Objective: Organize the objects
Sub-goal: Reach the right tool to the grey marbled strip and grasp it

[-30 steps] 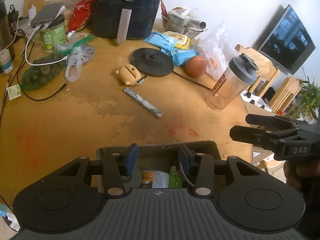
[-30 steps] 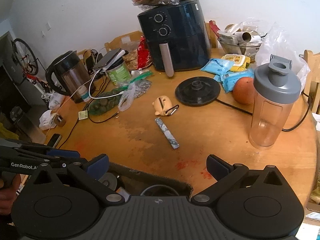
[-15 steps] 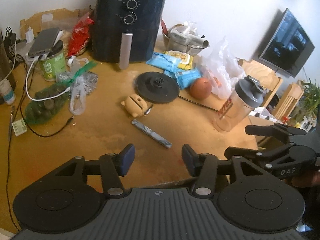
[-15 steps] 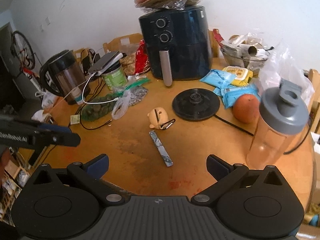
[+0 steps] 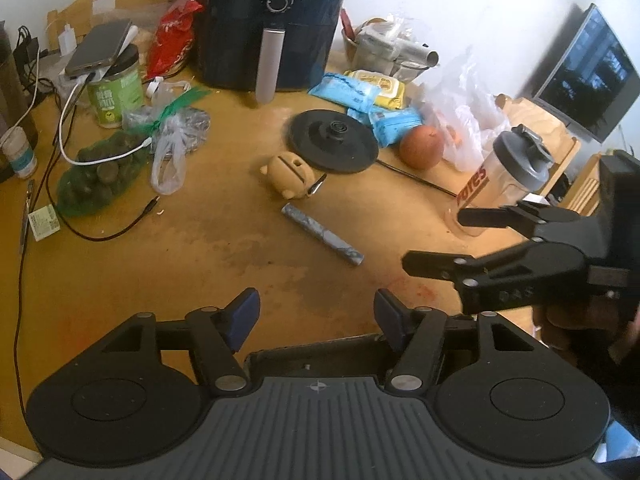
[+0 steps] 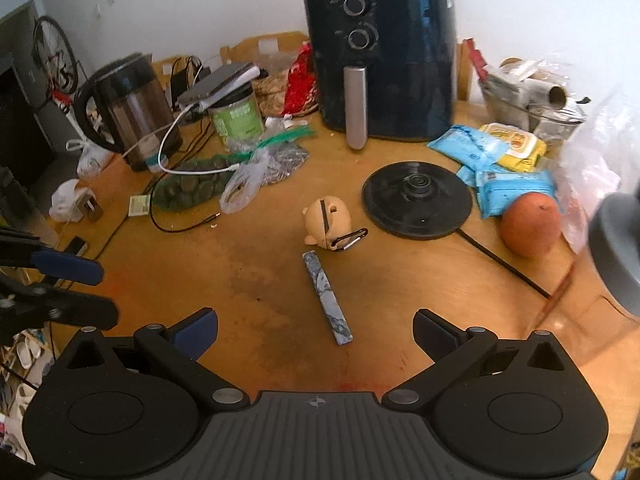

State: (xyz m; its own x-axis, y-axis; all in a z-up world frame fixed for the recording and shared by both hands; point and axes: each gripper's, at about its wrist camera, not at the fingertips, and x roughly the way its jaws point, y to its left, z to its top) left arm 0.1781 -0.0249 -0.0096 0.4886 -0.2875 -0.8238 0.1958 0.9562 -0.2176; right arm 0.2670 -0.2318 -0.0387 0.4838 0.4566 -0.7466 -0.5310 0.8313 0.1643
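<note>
The left hand-held gripper (image 5: 316, 314) hangs over the near edge of the table (image 5: 120, 272), its jaws opening and nothing between them; the right hand-held gripper (image 6: 314, 332) is spread wide and likewise empty, hovering above the near edge with the grey bar (image 6: 327, 298) lying on the wood just ahead of the gap between its fingers; in the left view the right hand-held gripper shows from the side at the right edge, a hand (image 5: 580, 320) wrapped around its grip.

The bar lies flat near the middle of the table, its far end pointing at the tan pig case (image 6: 326, 222), which sits just beyond it with a clip at its side; the black kettle base (image 6: 416, 200) lies beside the case, toward the right edge, its cord running to the near right; an orange (image 6: 530, 224) rests by the blue packets (image 6: 512, 190) near the right edge; the shaker bottle (image 5: 504, 184) stands upright at the near right edge; the air fryer (image 6: 380, 56) stands at the far edge; the kettle (image 6: 128, 108) stands in the far left corner.
</note>
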